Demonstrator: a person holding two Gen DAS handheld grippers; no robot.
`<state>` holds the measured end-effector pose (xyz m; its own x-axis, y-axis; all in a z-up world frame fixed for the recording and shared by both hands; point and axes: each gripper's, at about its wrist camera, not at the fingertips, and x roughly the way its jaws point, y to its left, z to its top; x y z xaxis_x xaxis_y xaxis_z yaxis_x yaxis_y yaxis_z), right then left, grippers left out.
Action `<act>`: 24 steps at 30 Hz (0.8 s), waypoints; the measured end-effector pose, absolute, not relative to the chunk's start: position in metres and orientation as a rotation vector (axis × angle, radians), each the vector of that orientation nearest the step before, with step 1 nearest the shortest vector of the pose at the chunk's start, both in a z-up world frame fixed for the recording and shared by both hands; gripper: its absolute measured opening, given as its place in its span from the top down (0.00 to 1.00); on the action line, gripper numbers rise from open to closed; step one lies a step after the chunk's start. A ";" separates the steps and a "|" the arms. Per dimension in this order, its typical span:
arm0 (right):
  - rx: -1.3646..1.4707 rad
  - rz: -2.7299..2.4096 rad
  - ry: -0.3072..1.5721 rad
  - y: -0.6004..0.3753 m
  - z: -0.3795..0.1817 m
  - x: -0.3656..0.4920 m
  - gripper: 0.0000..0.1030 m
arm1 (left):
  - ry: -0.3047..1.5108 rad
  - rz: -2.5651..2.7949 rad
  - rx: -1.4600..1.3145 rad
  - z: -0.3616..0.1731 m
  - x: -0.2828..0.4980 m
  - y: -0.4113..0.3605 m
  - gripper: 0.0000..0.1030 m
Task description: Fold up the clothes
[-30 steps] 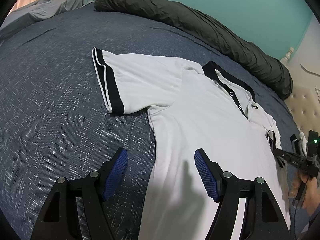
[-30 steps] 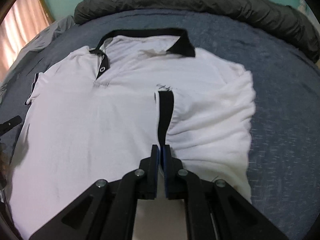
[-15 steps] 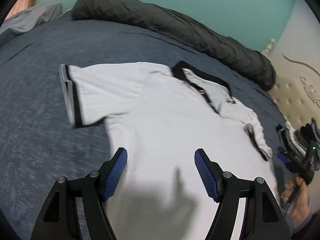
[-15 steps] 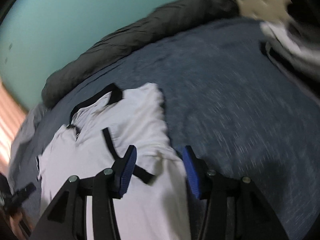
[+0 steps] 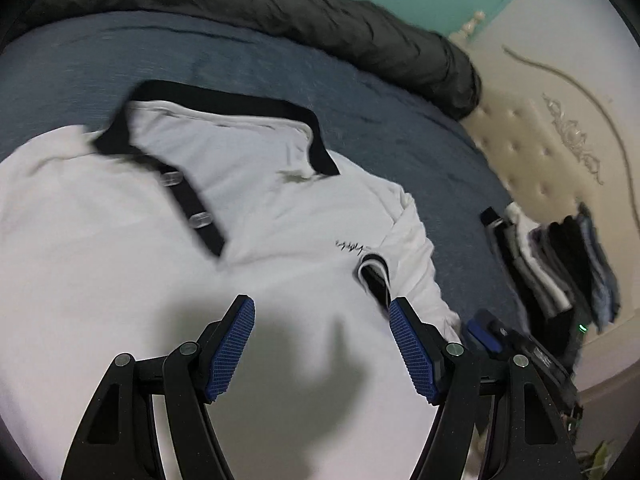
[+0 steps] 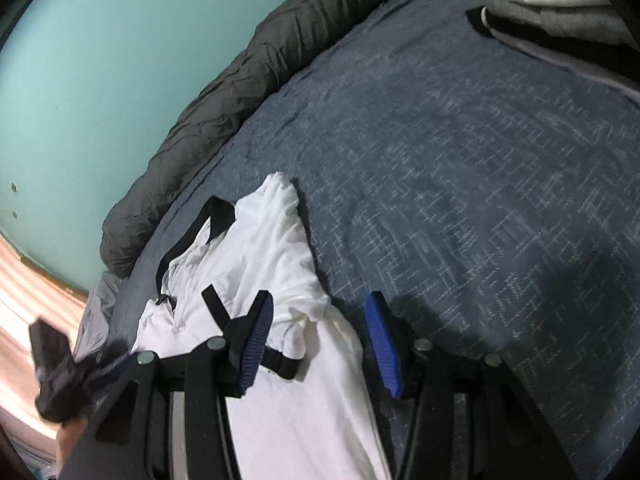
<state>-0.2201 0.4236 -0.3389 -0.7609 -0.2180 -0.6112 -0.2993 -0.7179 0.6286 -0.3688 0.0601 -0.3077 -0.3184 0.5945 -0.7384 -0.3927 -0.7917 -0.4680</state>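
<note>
White polo shirt (image 5: 280, 208) flat on bed (image 6: 460, 152), blurred.
Left gripper (image 5: 322, 346) wide apart, empty; right gripper (image 6: 320, 344) just spread, clamping nothing; shirt hem cut off.

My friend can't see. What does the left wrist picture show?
A white polo shirt with a black collar lies on a blue bed. The open left gripper hovers over it, and folded clothes are stacked at right.
</note>
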 end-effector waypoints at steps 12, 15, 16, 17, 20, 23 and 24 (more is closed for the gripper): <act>-1.161 2.660 1.187 0.424 -0.350 -0.242 0.53 | -0.222 2.069 -1.338 -0.341 -0.403 0.134 0.29; -1.223 2.658 1.118 0.418 -0.357 -0.248 0.53 | -0.223 2.064 -1.357 -0.348 -0.407 0.135 0.40; -1.218 2.660 1.110 0.418 -0.358 -0.248 0.53 | -0.222 2.063 -1.361 -0.351 -0.408 0.135 0.47; -1.213 2.661 1.103 0.417 -0.359 -0.249 0.53 | -0.220 2.062 -1.365 -0.353 -0.409 0.135 0.56; -1.203 2.675 1.070 0.417 -0.360 -0.252 0.60 | -0.195 2.043 -1.356 -0.353 -0.407 0.138 0.78; -1.225 2.659 1.065 0.418 -0.366 -0.253 0.89 | -0.167 2.040 -1.356 -0.353 -0.406 0.140 0.85; -1.222 2.656 1.073 0.420 -0.368 -0.251 0.91 | -0.161 2.043 -1.356 -0.352 -0.405 0.139 0.86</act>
